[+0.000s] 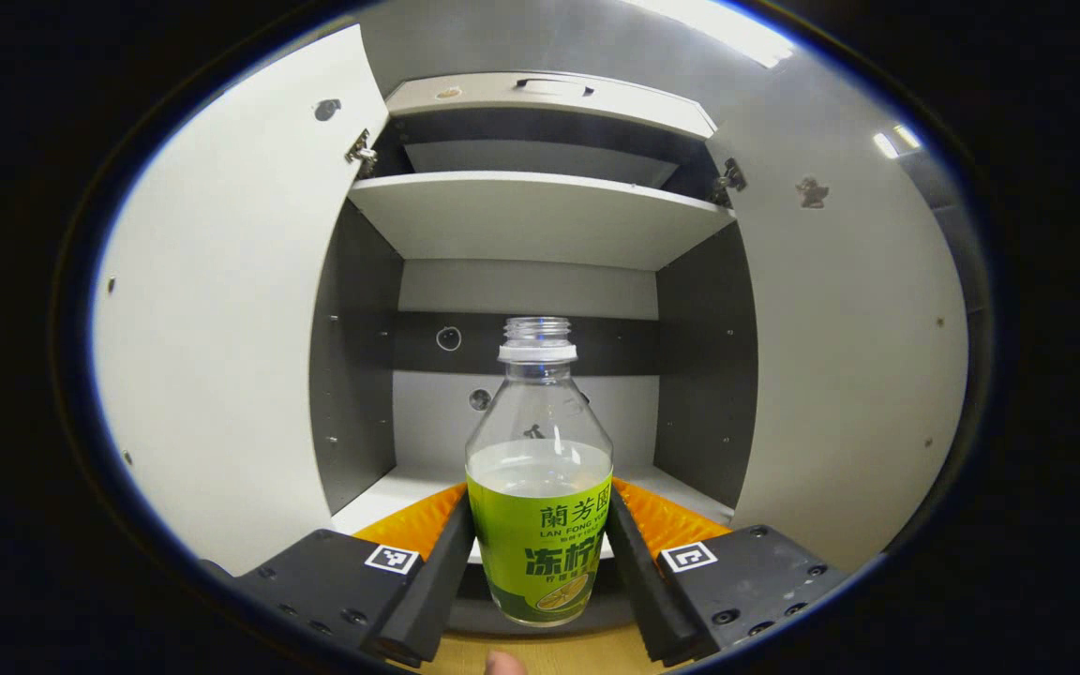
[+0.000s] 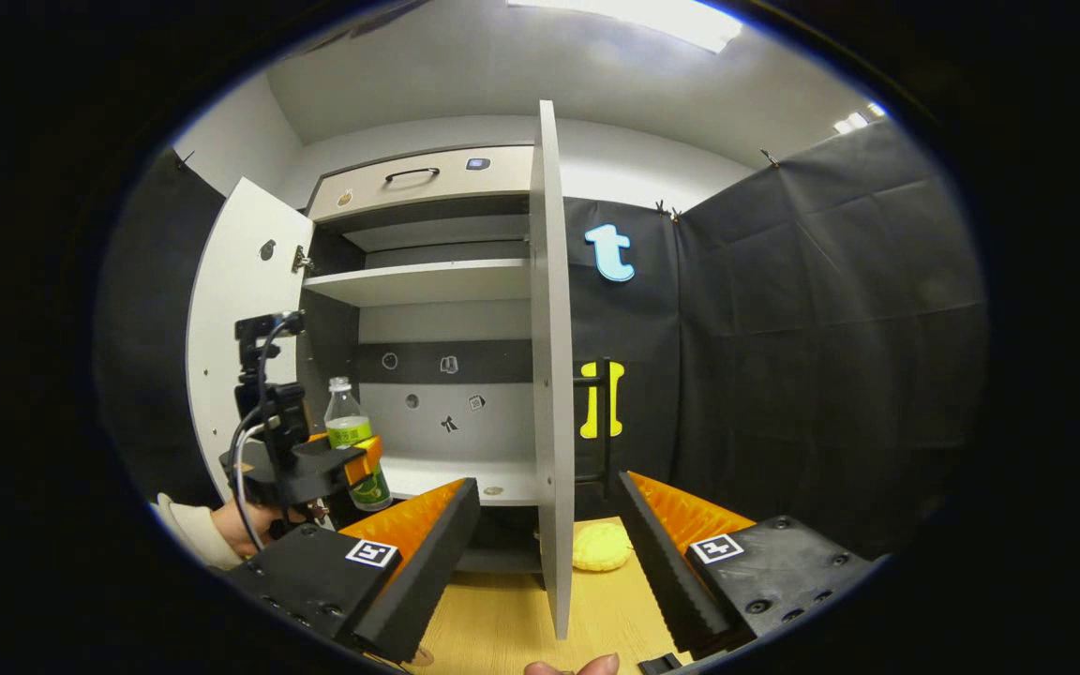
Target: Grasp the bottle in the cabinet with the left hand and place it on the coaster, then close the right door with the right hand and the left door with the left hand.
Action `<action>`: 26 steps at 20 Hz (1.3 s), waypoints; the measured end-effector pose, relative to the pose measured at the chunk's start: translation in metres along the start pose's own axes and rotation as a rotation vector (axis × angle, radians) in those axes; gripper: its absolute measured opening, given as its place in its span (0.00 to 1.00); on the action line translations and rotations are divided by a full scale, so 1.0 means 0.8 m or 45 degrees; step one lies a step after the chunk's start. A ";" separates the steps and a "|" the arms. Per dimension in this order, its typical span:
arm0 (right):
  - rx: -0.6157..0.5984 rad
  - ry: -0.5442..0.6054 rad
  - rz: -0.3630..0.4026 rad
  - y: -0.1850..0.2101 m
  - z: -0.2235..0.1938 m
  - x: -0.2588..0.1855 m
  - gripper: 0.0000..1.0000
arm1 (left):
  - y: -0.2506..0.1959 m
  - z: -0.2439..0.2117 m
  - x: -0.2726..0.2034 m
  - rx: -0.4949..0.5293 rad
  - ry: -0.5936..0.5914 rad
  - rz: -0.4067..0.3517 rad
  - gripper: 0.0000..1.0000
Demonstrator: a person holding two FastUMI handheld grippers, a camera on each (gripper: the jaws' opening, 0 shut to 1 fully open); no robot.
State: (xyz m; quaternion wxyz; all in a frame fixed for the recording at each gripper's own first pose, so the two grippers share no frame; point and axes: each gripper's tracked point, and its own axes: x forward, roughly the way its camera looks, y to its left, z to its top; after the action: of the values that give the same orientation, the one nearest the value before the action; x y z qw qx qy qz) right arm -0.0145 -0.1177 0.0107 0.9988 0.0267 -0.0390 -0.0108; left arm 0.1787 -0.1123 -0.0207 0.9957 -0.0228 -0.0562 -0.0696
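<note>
A clear bottle (image 1: 540, 487) with a green label and no cap stands upright between my left gripper's fingers, which press on both its sides; my left gripper (image 1: 540, 534) is shut on it, in front of the open cabinet (image 1: 531, 216). In the right gripper view the same bottle (image 2: 355, 445) hangs in the left gripper (image 2: 352, 464), held by a hand at the cabinet's lower shelf. My right gripper (image 2: 549, 525) stands open, its fingers either side of the right door's edge (image 2: 551, 375) without touching it. A yellow coaster (image 2: 602, 547) lies on the wooden table beyond the door.
Both cabinet doors stand wide open: the left door (image 1: 240, 309) and right door (image 1: 840, 356) flank the left gripper. A drawer with a handle (image 2: 412, 173) tops the cabinet. The wooden table (image 2: 502, 609) runs below. Black cloth walls (image 2: 784, 356) close the right side.
</note>
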 end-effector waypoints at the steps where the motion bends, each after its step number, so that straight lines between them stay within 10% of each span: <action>1: -0.002 -0.002 0.001 0.002 0.000 0.001 0.97 | 0.001 -0.007 -0.016 -0.004 -0.003 0.000 0.79; 26: -0.089 0.081 -0.007 0.002 -0.013 -0.022 0.97 | -0.041 -0.336 -0.237 0.005 0.248 -0.079 0.79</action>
State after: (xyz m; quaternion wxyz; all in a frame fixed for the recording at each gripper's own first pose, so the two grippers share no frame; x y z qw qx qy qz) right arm -0.0309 -0.1155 -0.0011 0.9998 -0.0076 -0.0069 -0.0140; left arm 0.0167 -0.1335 -0.3080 0.9939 -0.0122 0.0401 -0.1023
